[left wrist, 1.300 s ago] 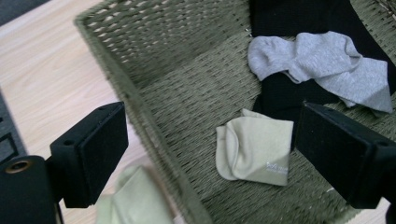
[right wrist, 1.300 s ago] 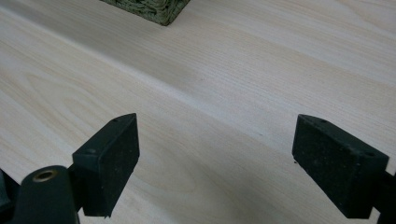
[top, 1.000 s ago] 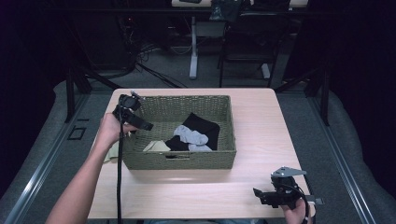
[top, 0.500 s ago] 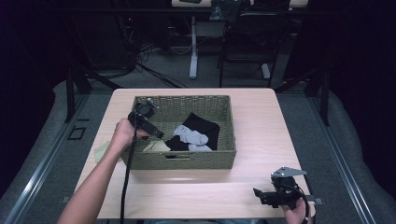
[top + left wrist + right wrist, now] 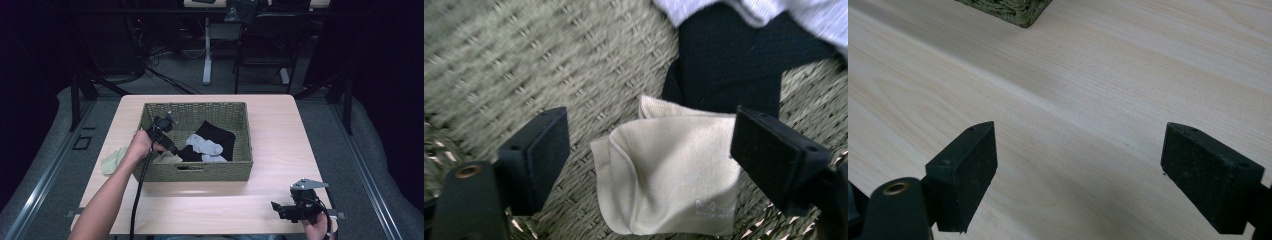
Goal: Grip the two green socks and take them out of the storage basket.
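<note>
Left claw closing around beige sock, basket corner

Cream sock in the woven basket
It lies folded and creased on the basket floor, its edge touching a black sock.

Both forearms are bare, with no sleeve in sight, and each hand holds a black two-jaw tool. The left gripper trails a black cable toward 6 o'clock; its jaws are black blocks with flat matte pads, and a brass-ringed screw hole sits at 8 o'clock. The right gripper carries a grey three-cornered plate on top and shows the same black pads.
</note>
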